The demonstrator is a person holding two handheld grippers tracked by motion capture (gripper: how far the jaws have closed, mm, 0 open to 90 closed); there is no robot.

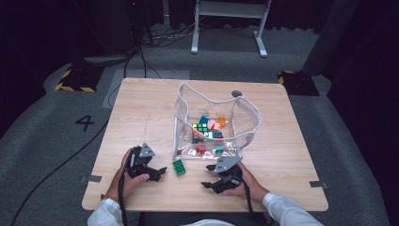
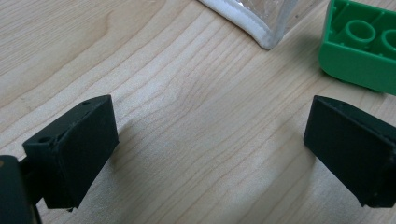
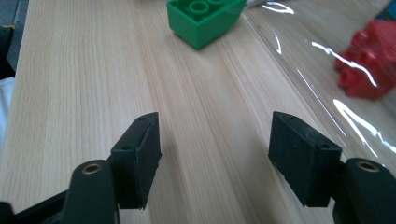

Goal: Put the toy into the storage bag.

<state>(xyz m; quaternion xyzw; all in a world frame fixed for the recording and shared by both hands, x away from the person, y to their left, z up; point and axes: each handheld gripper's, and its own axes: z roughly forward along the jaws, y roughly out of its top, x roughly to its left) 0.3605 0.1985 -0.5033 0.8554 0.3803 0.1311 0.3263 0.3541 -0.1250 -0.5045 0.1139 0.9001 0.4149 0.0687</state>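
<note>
Both claws sit wide open and empty, left claw (image 1: 159, 173) and right claw (image 1: 208, 176) flanking the green brick (image 1: 179, 167) at lower centre on the worktop (image 1: 141, 113), just outside the clear bag (image 1: 214, 123). Likely an approach; next, close on the brick squarely.

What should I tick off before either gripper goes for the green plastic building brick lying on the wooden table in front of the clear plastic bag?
1. Left gripper open and holding nothing: ok, its jaws stand wide apart over bare wood.
2. Right gripper open and holding nothing: ok.
3. Green plastic building brick free on the wooden table, outside the clear plastic bag: ok.
4. Brick between a gripper's jaws: not ok, it lies ahead of both pairs.
5. Bag mouth open to take the brick: ok, the rim stands up and open.
6. Brick's hollow side faces up in both gripper views, so its side walls offer the grip: ok.
</note>
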